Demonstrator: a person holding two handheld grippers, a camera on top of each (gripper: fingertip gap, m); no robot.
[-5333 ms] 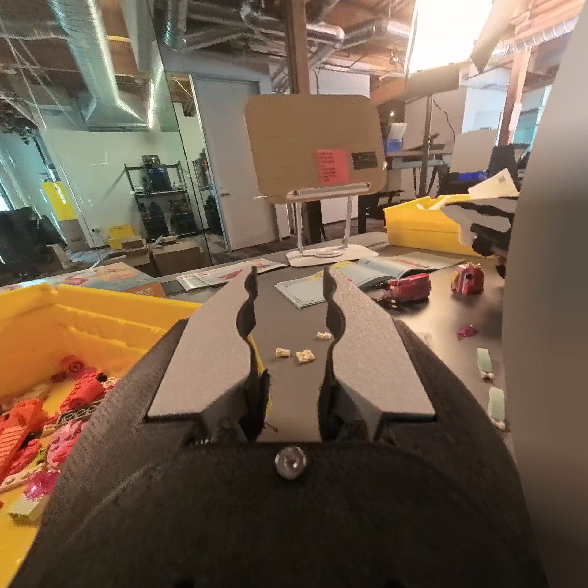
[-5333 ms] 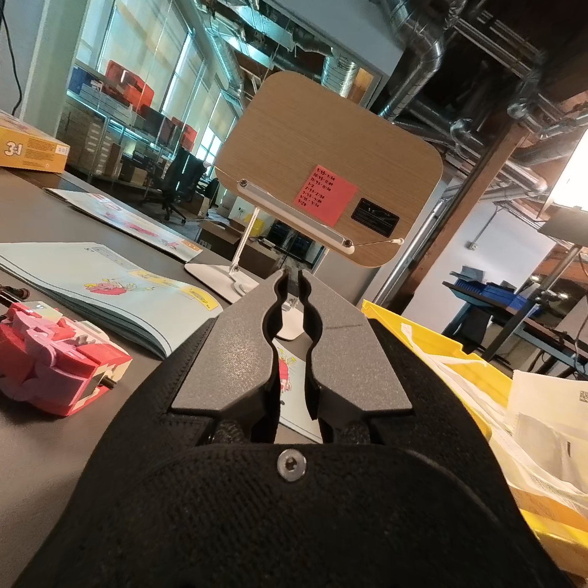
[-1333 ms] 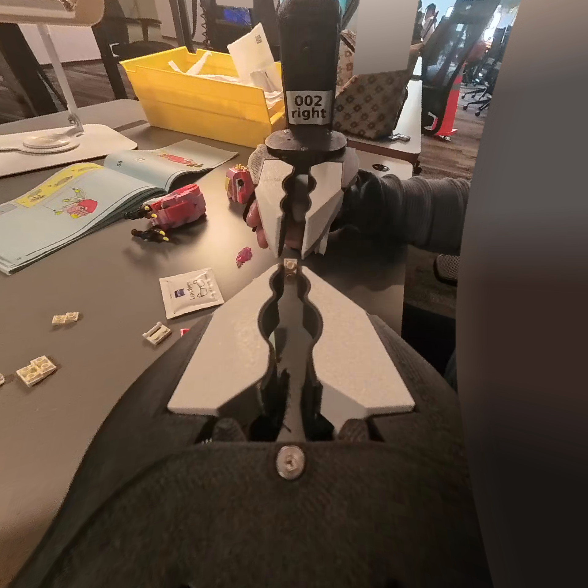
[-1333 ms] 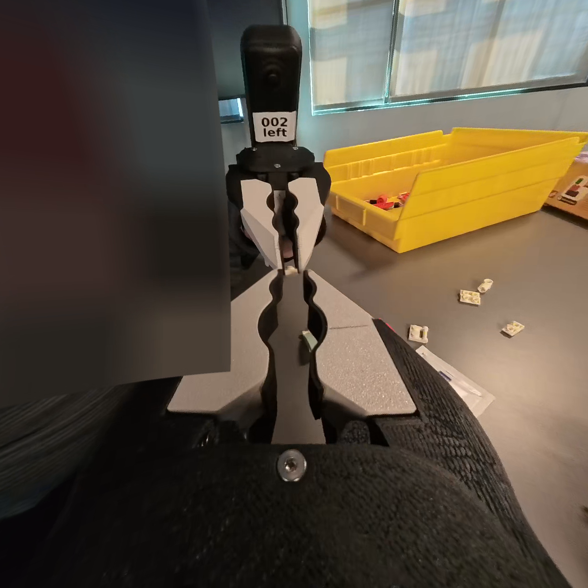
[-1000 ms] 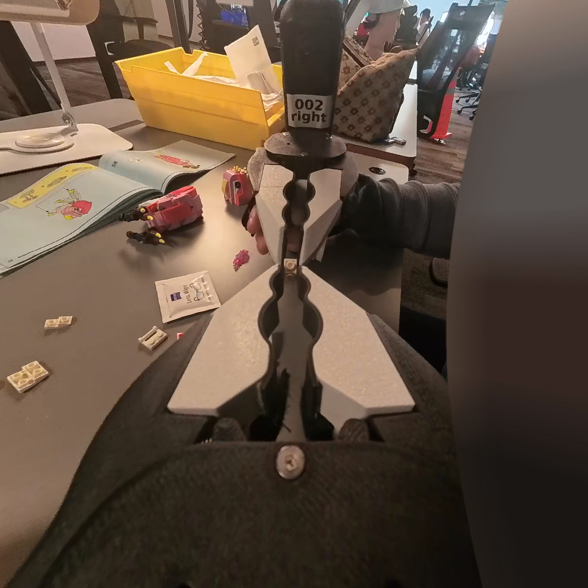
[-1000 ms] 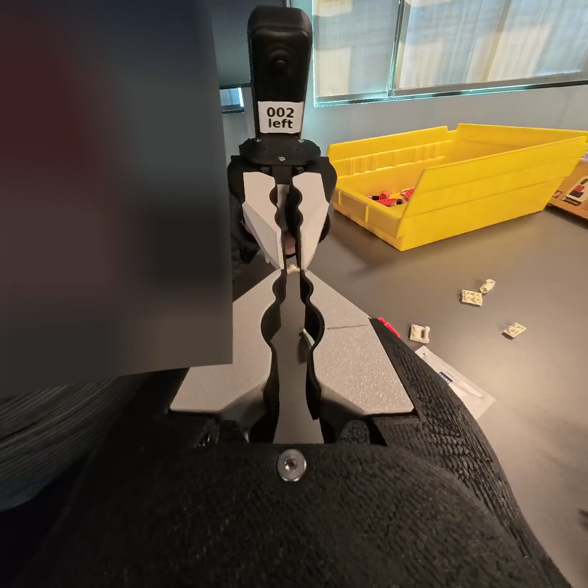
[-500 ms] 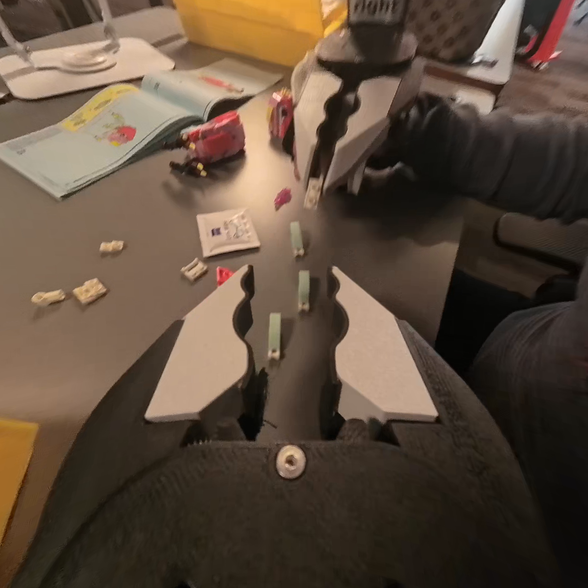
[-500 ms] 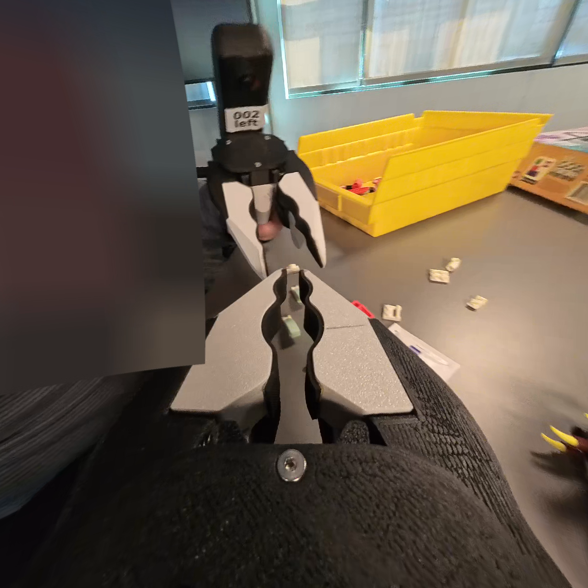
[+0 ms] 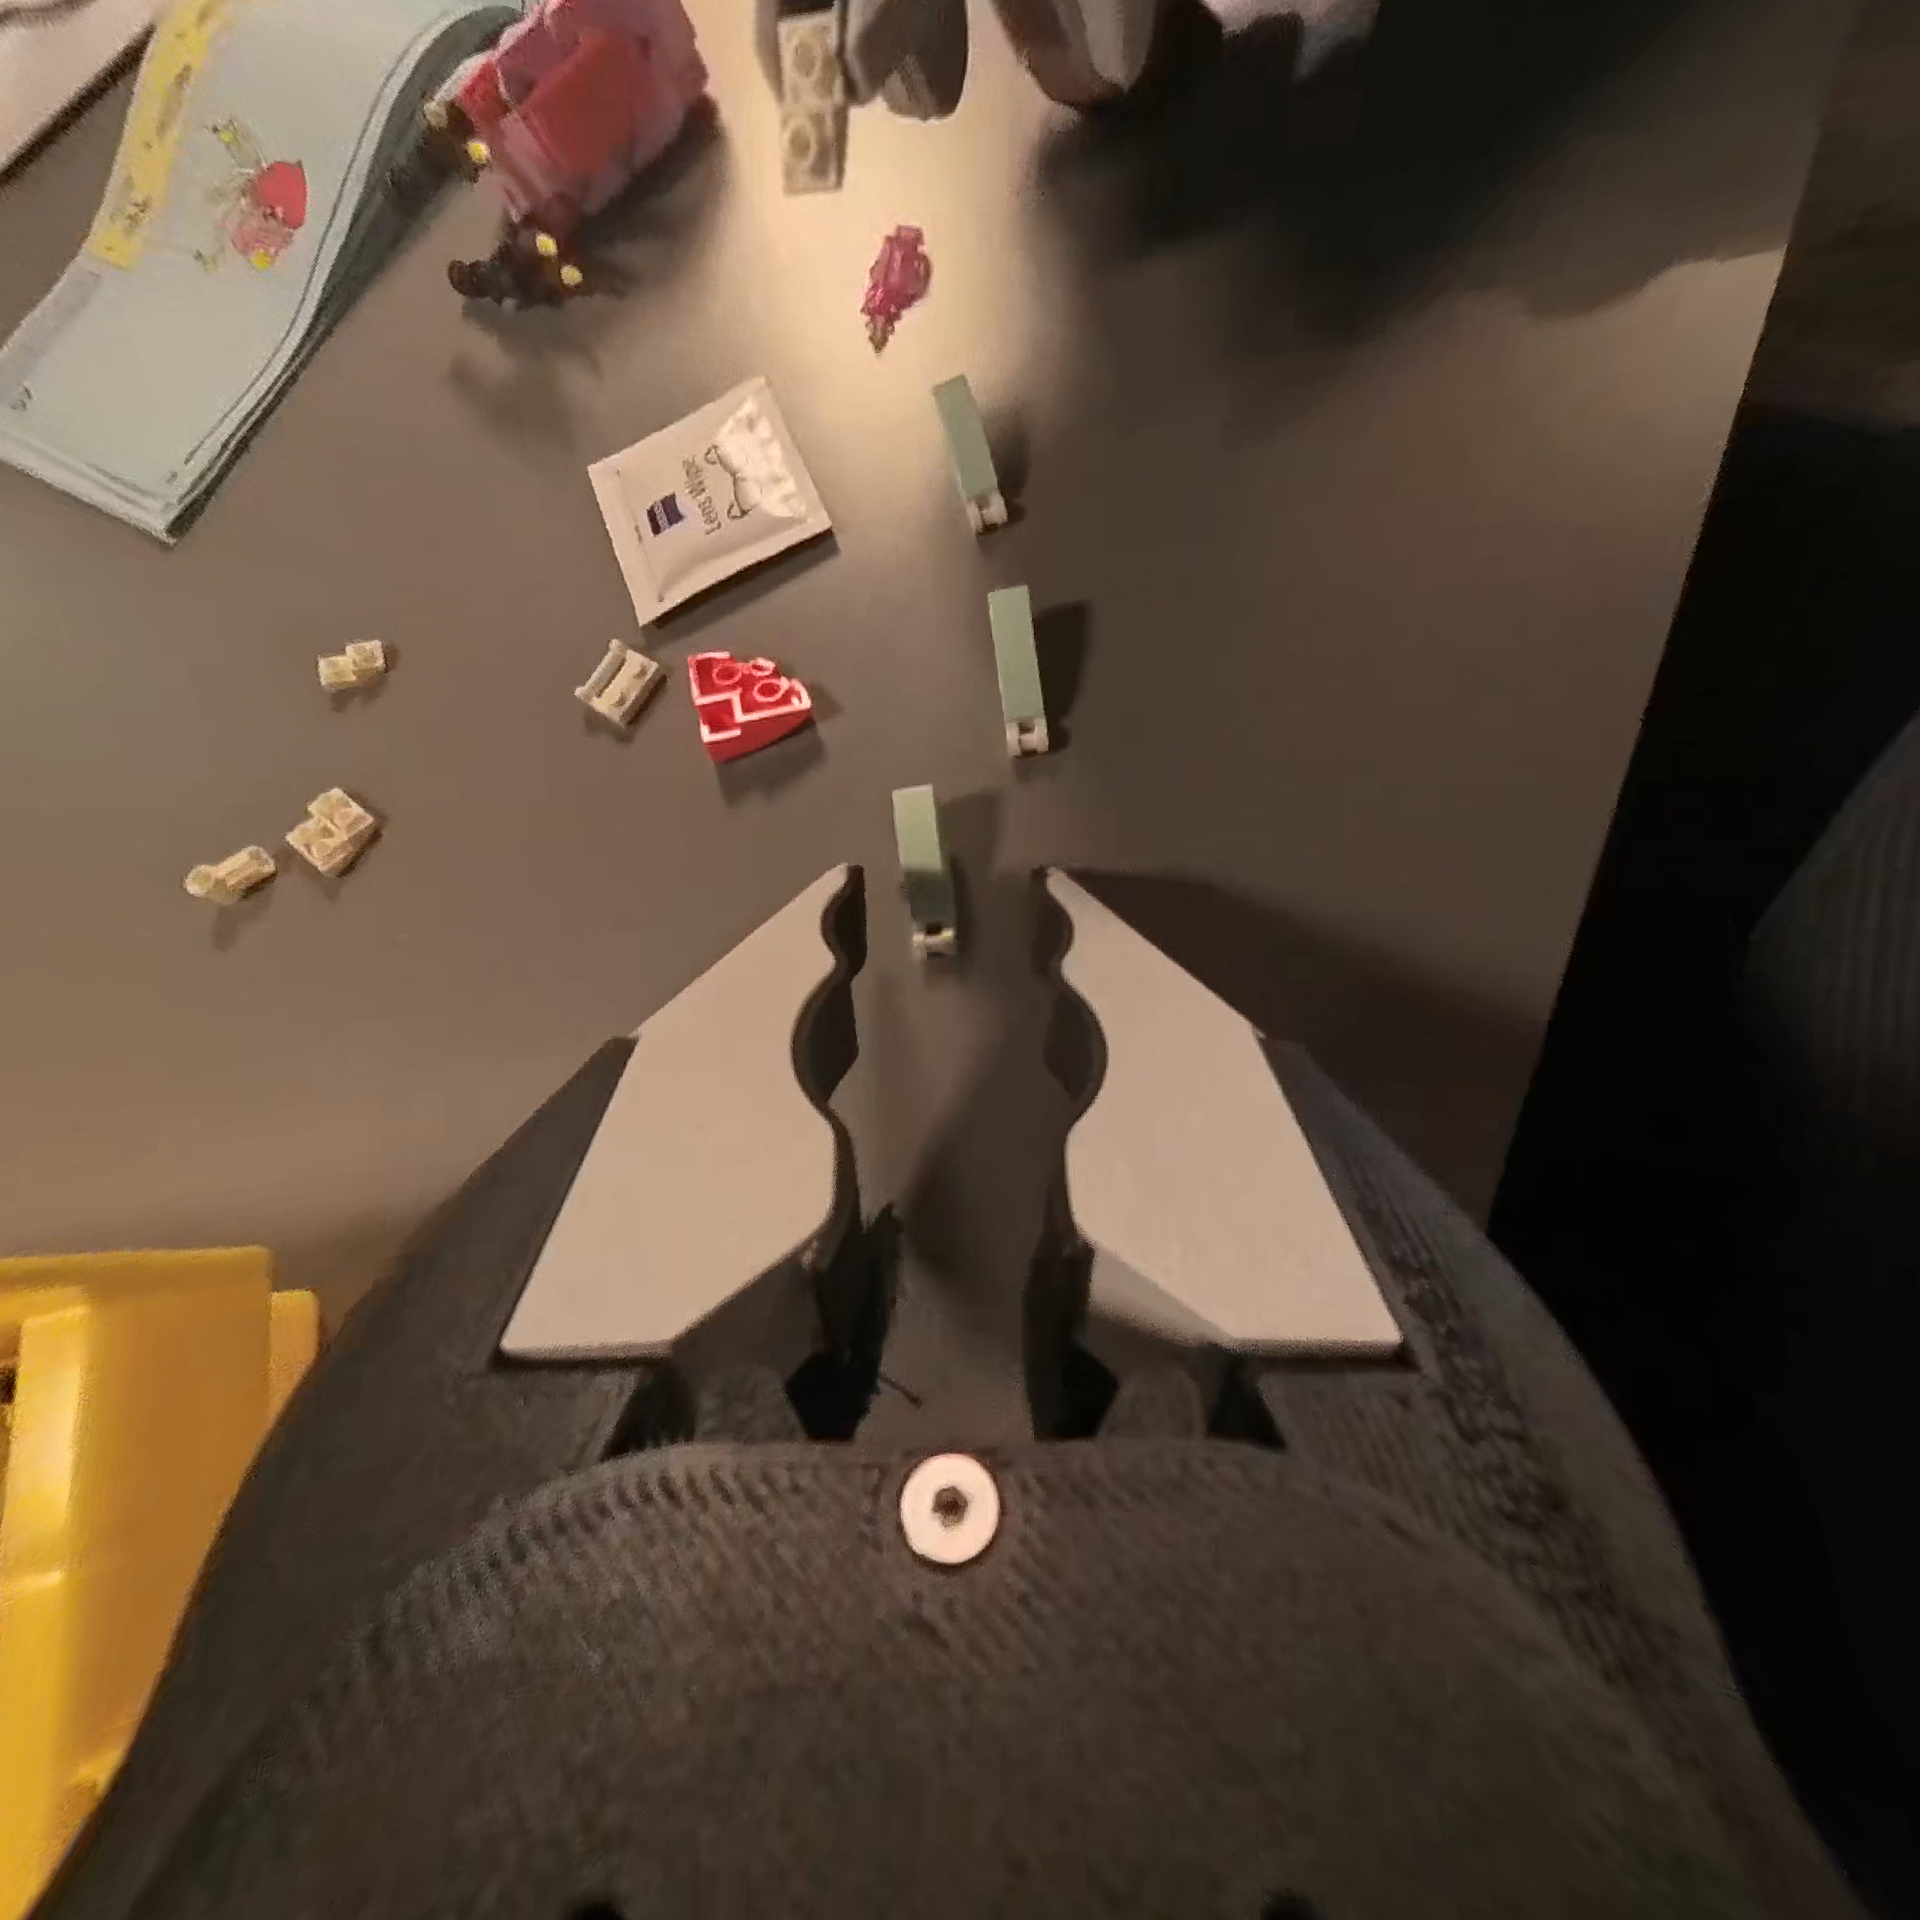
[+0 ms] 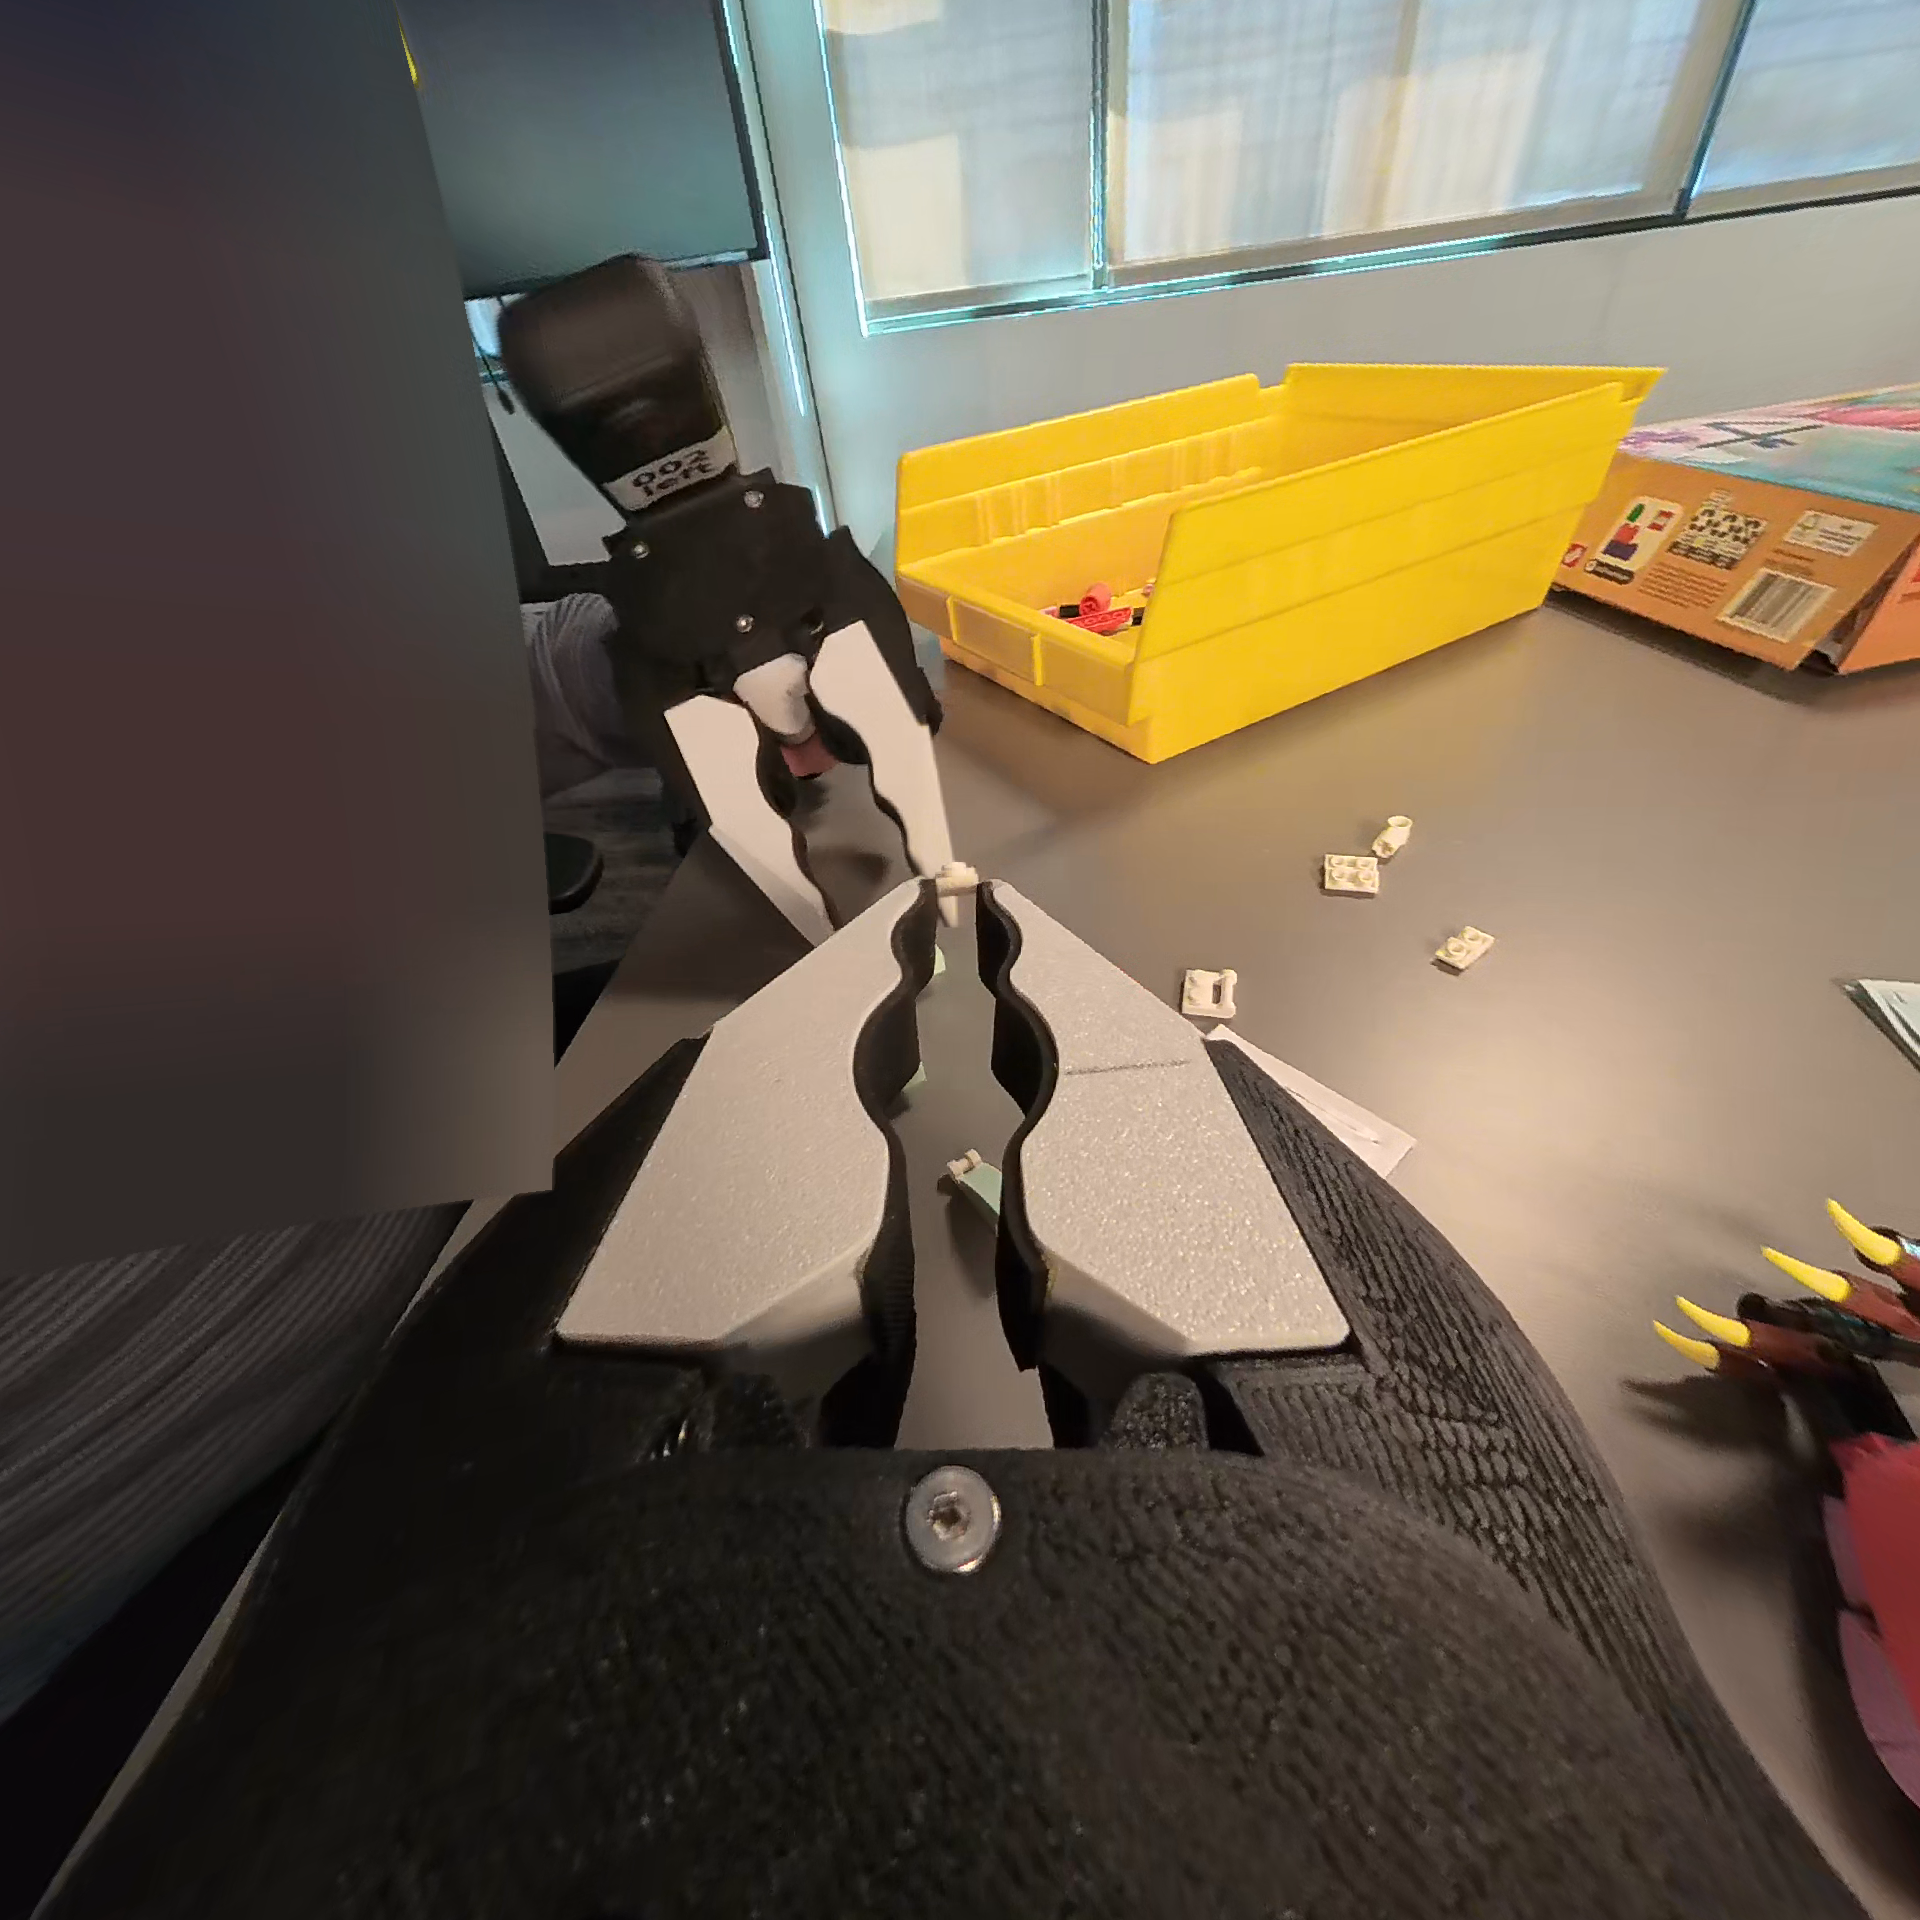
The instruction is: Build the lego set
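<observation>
My left gripper (image 9: 948,883) is open and points down at the dark table (image 9: 1299,675). A pale green long piece (image 9: 923,868) lies on the table between its fingertips, and neither pad touches it. Two more green pieces (image 9: 1016,665) (image 9: 966,447) lie beyond it. My right gripper (image 10: 951,899) is shut on a small cream brick piece (image 10: 956,881) and holds it above the table. That piece also shows at the top of the left wrist view (image 9: 810,104). The left gripper also shows open in the right wrist view (image 10: 883,909).
A red brick (image 9: 750,701), a white wipe packet (image 9: 717,494) and several cream pieces (image 9: 332,831) lie left of the green ones. A pink-red model (image 9: 592,114) and a booklet (image 9: 156,312) lie farther off. A yellow bin (image 10: 1299,540) and a box (image 10: 1766,530) stand behind. The table edge (image 9: 1662,727) is at right. The left gripper's tips are roughly 11 cm from the right gripper's. It is some 10 cm from my right tips to the white wipe packet (image 9: 717,494).
The left gripper let go of the cream piece, which stayed in the right gripper. The left opened, drew back and tipped down over the green pieces. The right stayed shut.
</observation>
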